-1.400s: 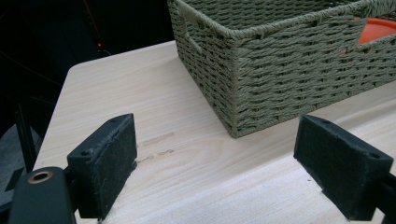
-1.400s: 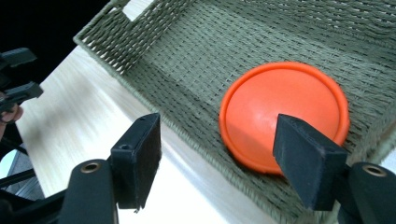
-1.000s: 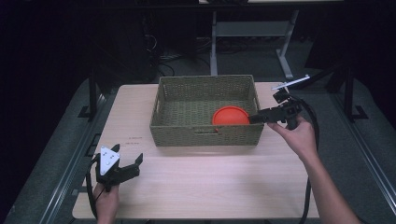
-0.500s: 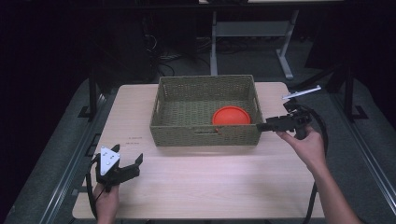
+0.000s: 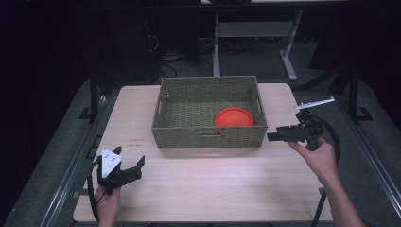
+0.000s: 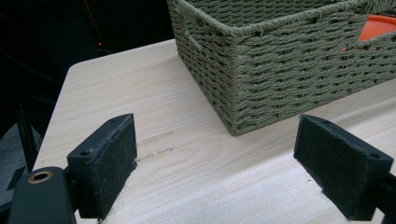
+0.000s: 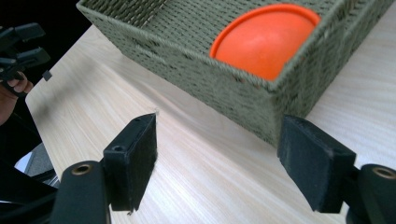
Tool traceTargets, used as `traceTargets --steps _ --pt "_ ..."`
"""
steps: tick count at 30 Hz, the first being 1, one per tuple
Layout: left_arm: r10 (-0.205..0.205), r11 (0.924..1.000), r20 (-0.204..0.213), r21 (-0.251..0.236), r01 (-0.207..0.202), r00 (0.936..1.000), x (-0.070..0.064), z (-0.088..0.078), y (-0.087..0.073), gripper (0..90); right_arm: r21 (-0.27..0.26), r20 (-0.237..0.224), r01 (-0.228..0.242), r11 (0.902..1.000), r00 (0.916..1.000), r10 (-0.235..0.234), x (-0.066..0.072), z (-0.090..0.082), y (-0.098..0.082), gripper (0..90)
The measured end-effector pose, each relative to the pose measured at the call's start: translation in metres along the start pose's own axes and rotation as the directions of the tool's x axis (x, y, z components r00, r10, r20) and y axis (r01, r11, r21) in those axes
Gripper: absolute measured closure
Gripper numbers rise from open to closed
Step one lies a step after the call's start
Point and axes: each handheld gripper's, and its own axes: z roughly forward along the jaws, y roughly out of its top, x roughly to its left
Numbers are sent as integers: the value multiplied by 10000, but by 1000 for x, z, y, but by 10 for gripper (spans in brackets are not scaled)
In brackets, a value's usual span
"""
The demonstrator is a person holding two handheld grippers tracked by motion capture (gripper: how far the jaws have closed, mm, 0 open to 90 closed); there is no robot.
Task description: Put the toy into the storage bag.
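Currently the right gripper [image 5: 272,137] sits just off the near right corner of the woven basket [image 5: 208,135], jaws wide with nothing between them; they have just been opening a little further. Left gripper [image 5: 135,166] is parked at the near left of the tabletop [image 5: 213,179], well clear of the basket, jaws also spread and empty. Orange bowl [image 5: 234,117] lies upside down inside the basket, in its near right part, close against the near wall; the right gripper view has its dome [image 7: 266,39] just behind the basket's corner. My read: the bowl is delivered and the right hand is backing out, or lining up for a re-grasp. Risks from here: the right jaws are level with the basket wall and close to it, so any sideways drift could catch the weave and drag or tip the basket, since the left gripper isn't bracing it. If the plan is to pick the bowl again, the smooth dome gives the pads little to bite, and the rim is tucked near the wall, so a slip or a pinch on wicker instead is likely. The trailing cable [image 5: 335,142] could also snag the tabletop's edge.
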Motion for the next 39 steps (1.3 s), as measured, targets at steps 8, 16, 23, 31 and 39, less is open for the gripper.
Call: traceTargets --steps 8,16,23,31,39 --pt "56 10000 15 34 -56 10000 -1 0 0 128 -8 -34 -131 9999 9999 131 -5 -2 -15 273" --pt "56 10000 10 24 -56 10000 -1 0 0 128 -60 -2 -291 9996 9996 291 -13 -5 -34 267" --pt "38 10000 28 39 -38 10000 -1 1 0 128 -35 -21 -473 9989 9989 473 -18 -5 -48 263" --pt "58 10000 45 6 -58 10000 -2 1 0 128 -34 159 -610 9981 9980 611 -23 -11 -65 262" --pt "75 10000 44 -2 -75 10000 -2 1 0 128 -240 109 -901 9956 9958 904 -27 -15 -82 262"
